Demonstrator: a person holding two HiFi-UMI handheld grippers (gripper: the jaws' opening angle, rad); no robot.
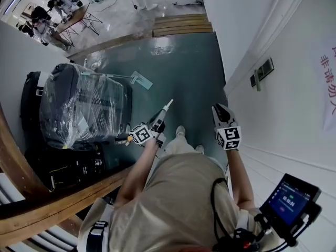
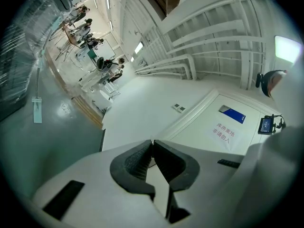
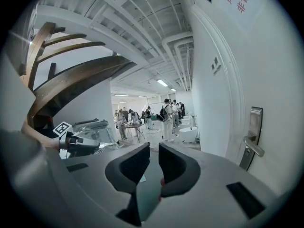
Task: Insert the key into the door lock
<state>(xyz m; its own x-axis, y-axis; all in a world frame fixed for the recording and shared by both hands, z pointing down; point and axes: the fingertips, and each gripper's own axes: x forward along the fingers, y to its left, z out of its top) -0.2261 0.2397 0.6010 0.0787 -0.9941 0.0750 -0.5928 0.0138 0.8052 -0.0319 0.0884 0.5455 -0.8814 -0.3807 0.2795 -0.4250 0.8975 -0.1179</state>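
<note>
The left gripper [image 2: 152,142] has its jaws together, the right gripper [image 3: 153,148] has them slightly parted — both held out ahead, seemingly bound for the lever handle [image 3: 254,147] — no key shows.

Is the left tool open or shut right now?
Shut: the left tool shows its black pads meeting at the tips, no gap there.

Both your arms are stretched out in front of you, a gripper in each hand. Your left gripper [image 1: 165,109] has its jaws pressed together at the tips; can't tell if anything's pinched in there. Your right gripper [image 1: 220,109] is level with it, well apart, jaws slightly parted with nothing between them.
</note>
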